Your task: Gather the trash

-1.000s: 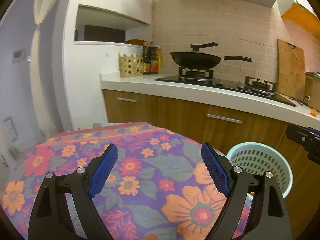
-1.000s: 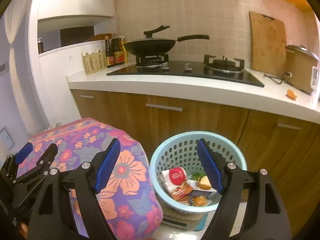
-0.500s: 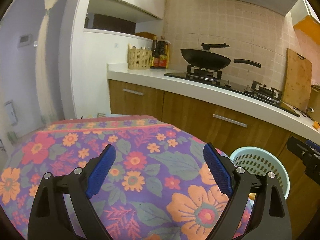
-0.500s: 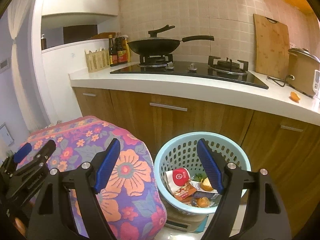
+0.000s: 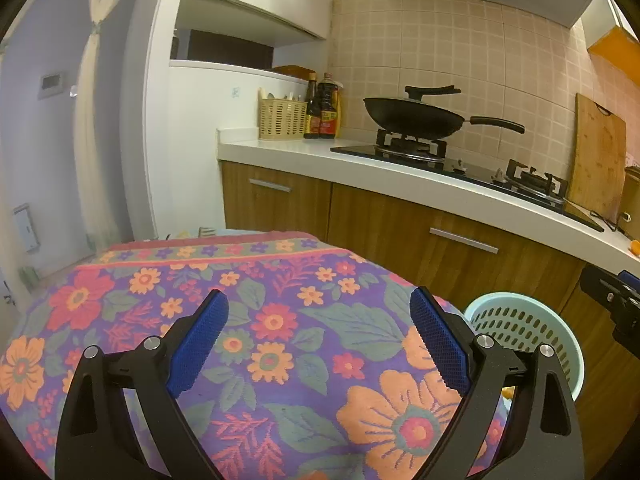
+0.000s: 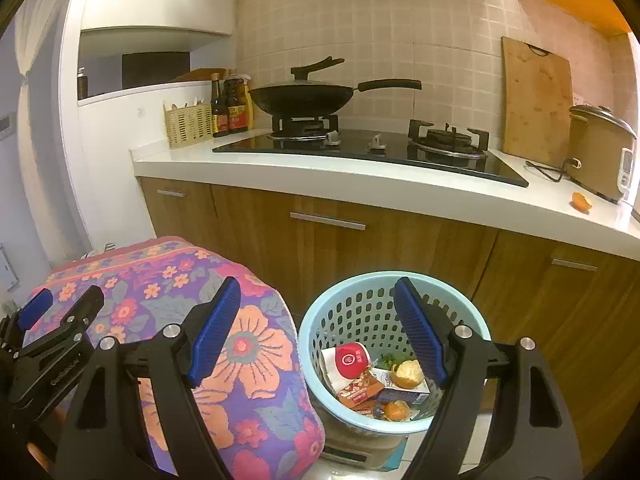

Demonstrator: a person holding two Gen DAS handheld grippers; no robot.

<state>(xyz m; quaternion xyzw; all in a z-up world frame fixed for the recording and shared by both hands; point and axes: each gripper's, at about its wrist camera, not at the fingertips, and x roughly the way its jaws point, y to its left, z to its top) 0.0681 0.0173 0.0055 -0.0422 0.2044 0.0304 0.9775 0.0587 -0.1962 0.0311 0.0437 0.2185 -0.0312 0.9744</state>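
You're facing the kitchen counter (image 6: 360,178), wok (image 6: 304,98) sitting on the stove. Floral cloth (image 5: 280,340) is covering the surface under your left gripper (image 5: 318,344), whose jaws are spread wide, gripping nothing. Light blue basket (image 6: 360,300) is standing on the floor beside the cloth, trash (image 6: 368,376) lying inside. Your right gripper (image 6: 316,332) is hovering over it, jaws released, nothing between them. Orange peel (image 6: 582,202) is lying on the counter's right end.

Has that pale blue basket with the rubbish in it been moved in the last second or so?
No. The basket still stands against the same wooden cabinet, beside the flowered cloth; it only sits slightly differently in the picture.
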